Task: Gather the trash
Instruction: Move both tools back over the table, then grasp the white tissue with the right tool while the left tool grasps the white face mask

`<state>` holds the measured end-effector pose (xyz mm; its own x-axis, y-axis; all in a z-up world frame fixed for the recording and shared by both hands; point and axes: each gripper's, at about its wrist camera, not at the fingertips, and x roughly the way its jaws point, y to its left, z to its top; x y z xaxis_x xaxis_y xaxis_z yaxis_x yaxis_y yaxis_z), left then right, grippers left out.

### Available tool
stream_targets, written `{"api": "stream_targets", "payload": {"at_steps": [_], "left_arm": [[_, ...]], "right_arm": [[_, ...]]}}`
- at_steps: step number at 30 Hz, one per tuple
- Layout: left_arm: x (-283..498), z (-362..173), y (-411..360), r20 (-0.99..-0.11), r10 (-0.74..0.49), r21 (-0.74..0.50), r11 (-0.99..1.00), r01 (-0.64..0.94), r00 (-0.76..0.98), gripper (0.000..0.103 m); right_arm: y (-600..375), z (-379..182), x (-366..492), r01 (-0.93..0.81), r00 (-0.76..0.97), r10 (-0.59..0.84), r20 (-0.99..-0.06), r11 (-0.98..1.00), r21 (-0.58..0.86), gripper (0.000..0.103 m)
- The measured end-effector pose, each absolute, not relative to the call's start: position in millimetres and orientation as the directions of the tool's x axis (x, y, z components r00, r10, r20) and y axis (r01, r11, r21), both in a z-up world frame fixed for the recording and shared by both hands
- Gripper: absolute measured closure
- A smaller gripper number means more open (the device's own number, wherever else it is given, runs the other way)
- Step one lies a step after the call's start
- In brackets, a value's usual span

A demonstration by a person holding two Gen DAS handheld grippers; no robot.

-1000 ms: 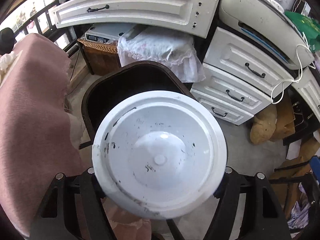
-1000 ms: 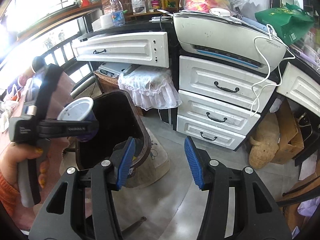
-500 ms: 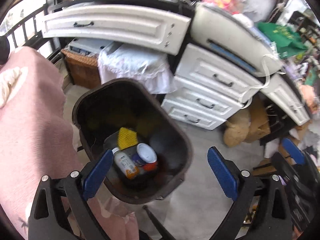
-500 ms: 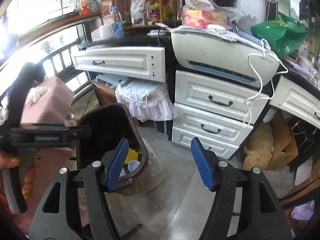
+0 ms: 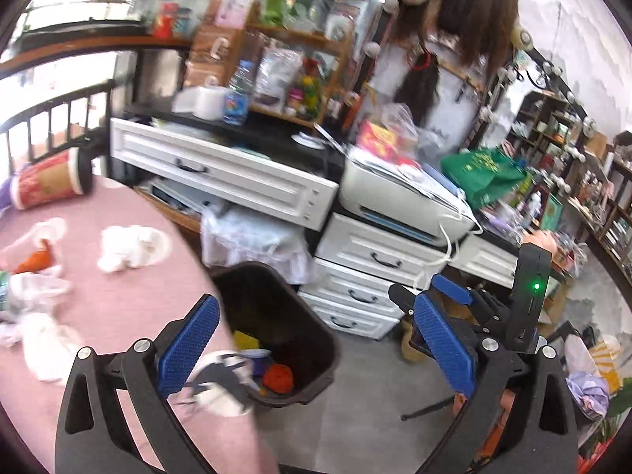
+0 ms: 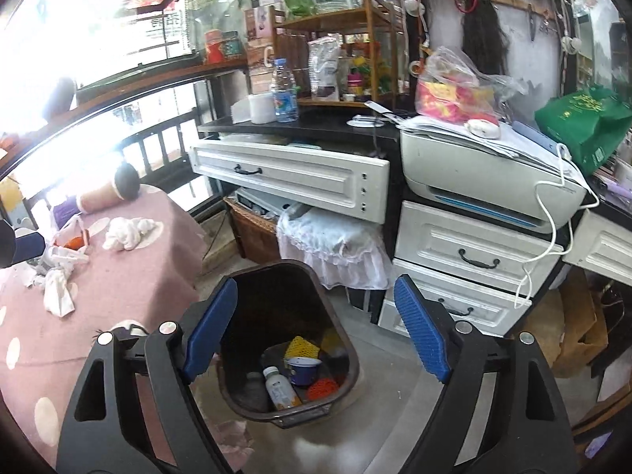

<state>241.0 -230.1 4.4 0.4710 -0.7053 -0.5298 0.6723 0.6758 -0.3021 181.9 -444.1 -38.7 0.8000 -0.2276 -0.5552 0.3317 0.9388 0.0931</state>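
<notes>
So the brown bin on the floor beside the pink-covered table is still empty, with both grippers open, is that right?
Not quite: the brown bin already holds trash, including a small bottle and a blue cup, as the right wrist view shows. Both grippers are empty, jaws opening.

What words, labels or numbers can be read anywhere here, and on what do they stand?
None can be read.
Green bag: yellow print, too blurred.
Water bottle: blue label, too small.
Small bottle in the trash bin: label illegible.
Window sign: washed out.

left gripper (image 5: 316,349): black frame, blue ribbed pads, silver screws
right gripper (image 6: 318,333): black frame, blue ribbed pads, silver screws, green light on its housing
</notes>
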Motion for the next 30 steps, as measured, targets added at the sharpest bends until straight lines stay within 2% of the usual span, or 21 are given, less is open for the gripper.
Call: {"api": "stream_targets", "payload": {"at_steps": [4, 9, 15, 22, 30], "left_arm": [[249.4, 3.7, -182.9, -0.529, -0.651, -0.296, 0.743, 0.601, 0.544, 0.006], [254.4, -9.0, -118.8, -0.563, -0.489, -0.196, 0.862, 0.467, 0.666, 0.006], [263.4, -27.2, -42.1, -0.633, -0.303, -0.118, 0.947, 0.299, 0.712, 0.006], [262.7, -45.4, 26.3, -0.675, -0.241, -0.162, 0.971, 0.179, 0.697, 0.006], [271.7, -50.2, 35.3, -0.685, -0.238, -0.151, 0.971, 0.185, 0.689, 0.006]], "right_arm": [[-401.9, -35.2, 204.8, 0.224, 0.819, -0.139, -0.557, 0.971, 0.088, 0.02], [-343.0, -32.0, 229.6, 0.07, 0.826, 0.0, -0.564, 0.992, 0.103, 0.018], [-278.2, -32.4, 248.2, -0.086, 0.803, 0.127, -0.583, 0.992, 0.097, 0.018], [-223.7, -33.6, 261.4, -0.236, 0.739, 0.259, -0.622, 0.964, 0.121, 0.018], [-161.4, -53.5, 304.6, -0.379, 0.614, 0.311, -0.726, 0.922, 0.074, 0.018]]}}
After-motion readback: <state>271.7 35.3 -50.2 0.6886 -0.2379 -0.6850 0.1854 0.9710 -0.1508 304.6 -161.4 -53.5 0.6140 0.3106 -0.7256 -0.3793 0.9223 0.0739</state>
